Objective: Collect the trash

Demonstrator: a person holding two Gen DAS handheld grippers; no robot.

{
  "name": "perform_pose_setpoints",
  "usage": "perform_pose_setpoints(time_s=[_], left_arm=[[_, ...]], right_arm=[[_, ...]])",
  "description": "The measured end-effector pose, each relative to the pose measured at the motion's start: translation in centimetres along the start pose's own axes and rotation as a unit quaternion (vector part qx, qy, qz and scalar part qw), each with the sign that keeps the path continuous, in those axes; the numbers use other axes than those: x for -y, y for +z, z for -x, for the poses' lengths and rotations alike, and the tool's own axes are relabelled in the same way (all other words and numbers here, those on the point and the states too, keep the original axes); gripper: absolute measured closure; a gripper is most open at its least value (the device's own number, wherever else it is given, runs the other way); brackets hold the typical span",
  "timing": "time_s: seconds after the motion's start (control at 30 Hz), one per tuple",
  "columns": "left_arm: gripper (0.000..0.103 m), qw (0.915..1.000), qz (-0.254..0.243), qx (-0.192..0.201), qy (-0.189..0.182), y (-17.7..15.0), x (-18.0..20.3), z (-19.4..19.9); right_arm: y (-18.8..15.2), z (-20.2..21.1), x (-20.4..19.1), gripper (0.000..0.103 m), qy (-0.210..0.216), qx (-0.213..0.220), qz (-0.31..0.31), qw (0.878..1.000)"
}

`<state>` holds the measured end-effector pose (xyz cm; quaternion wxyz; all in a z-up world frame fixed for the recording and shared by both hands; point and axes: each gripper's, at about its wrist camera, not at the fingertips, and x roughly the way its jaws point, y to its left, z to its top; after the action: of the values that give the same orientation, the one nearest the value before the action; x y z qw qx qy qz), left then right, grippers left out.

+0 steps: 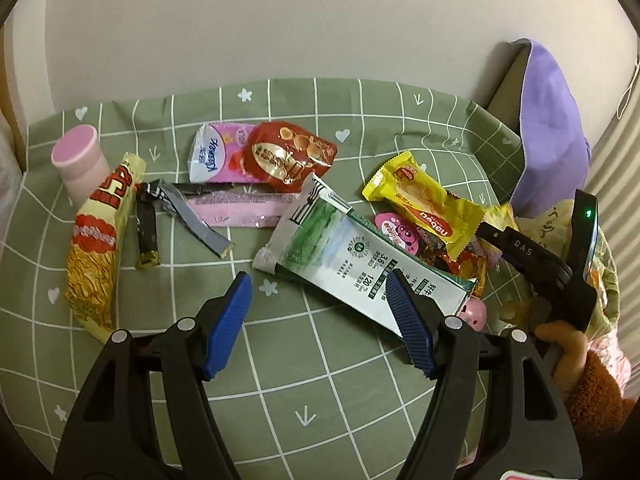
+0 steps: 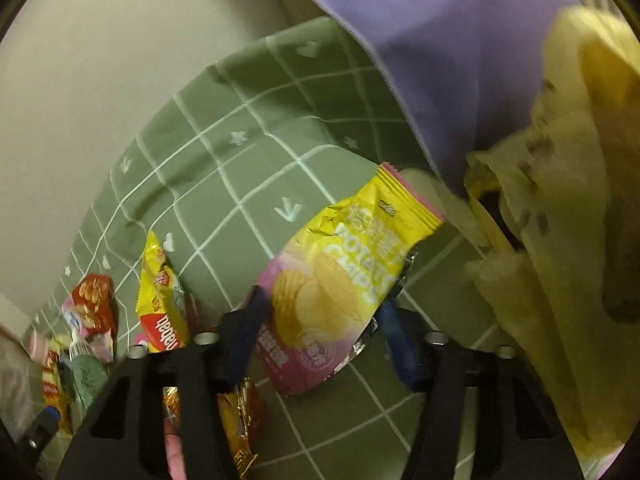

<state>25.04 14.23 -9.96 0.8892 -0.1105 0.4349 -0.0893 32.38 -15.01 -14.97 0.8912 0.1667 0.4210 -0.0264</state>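
Green grid tablecloth (image 1: 320,360), perhaps rumpled.

On the table (image 1: 304,364), a bottle (image 1: 80,160) stands at the far left with a noodle packet (image 1: 98,240) just before it, and a tissue pack (image 1: 216,154) lies farther back, touching a snack pouch (image 1: 288,156) on its right. A milk carton (image 1: 360,256) lies near the middle, its right end overlapping a heap of wrappers. In the right wrist view, a chip bag (image 2: 332,280) sits between the right hand-held gripper's (image 2: 320,324) fingers, with a plastic bag (image 2: 560,240) to its right.
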Motion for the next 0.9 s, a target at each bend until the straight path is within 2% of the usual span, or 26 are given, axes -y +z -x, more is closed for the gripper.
perform_pose_setpoints(time_s=[0.07,0.1,0.2,0.43,0.63,0.8,0.9], left_arm=[[0.037,1.0,-0.001,-0.002,-0.003,0.1,0.0,-0.1],[0.037,1.0,0.0,-0.003,-0.005,0.1,0.0,-0.1],[0.037,0.9998,0.012,-0.007,-0.015,0.3,-0.2,-0.2],[0.037,0.9965,0.048,-0.038,-0.056,0.3,0.1,-1.0],[0.029,0.9905,0.097,-0.045,-0.086,1.0,-0.3,-1.5],[0.026,0.9855,0.145,-0.054,-0.069,2.0,-1.0,-3.0],[0.026,0.9872,0.137,-0.068,-0.044,2.4,-0.4,-4.2]], right_arm=[[0.2,0.4,-0.8,0.086,0.021,0.0,0.024,0.999],[0.3,0.8,-1.0,0.091,0.028,0.002,0.031,0.999],[0.6,2.2,-1.4,0.096,0.045,0.008,0.045,0.998],[-0.1,6.0,-2.1,0.097,0.071,0.016,0.093,0.993],[-1.1,9.4,-1.4,0.097,0.084,0.011,0.119,0.989],[-1.9,11.7,0.0,0.097,0.082,0.006,0.135,0.987],[-2.4,12.3,0.8,0.097,0.092,-0.002,0.131,0.987]])
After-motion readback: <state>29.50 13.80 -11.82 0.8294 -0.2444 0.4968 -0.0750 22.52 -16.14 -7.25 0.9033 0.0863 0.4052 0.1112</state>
